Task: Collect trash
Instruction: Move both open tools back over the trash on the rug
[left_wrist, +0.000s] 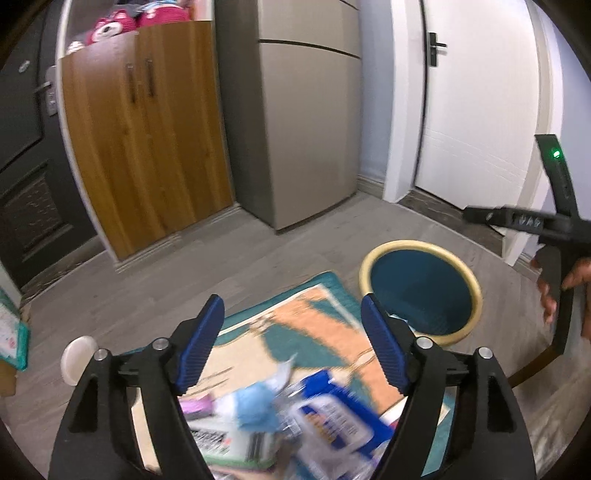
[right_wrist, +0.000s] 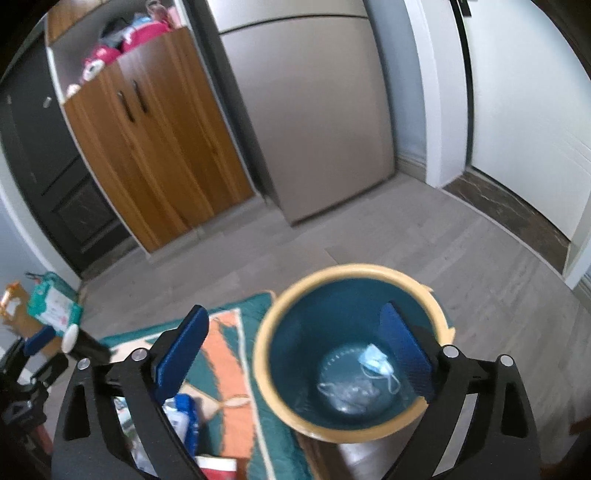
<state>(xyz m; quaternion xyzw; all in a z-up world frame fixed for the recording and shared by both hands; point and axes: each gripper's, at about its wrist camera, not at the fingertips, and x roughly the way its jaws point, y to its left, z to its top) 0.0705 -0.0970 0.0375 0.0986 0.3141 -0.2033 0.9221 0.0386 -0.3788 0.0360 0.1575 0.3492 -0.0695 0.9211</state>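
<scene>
Both claws released, trash heaped on the mat

Your left claw (left_wrist: 291, 343) and right claw (right_wrist: 295, 354) gape empty; light, crinkly wrappers (left_wrist: 325, 417) lie beside the bin (right_wrist: 266, 354), so pinch a bunched fold.

Bins: one (right_wrist: 354, 350) — teal inside, yellow rim
Items in the bin: two — a blue face mask (right_wrist: 376, 363) and a clear crumpled wrapper (right_wrist: 347, 397)
Rugs: one (left_wrist: 314, 332)
Wooden cabinets: one (left_wrist: 144, 140), with two handles
Fridges: one (left_wrist: 303, 122)
White doors: one (left_wrist: 476, 103)
Tongs: two pairs (left_wrist: 291, 343) (right_wrist: 295, 354)
</scene>
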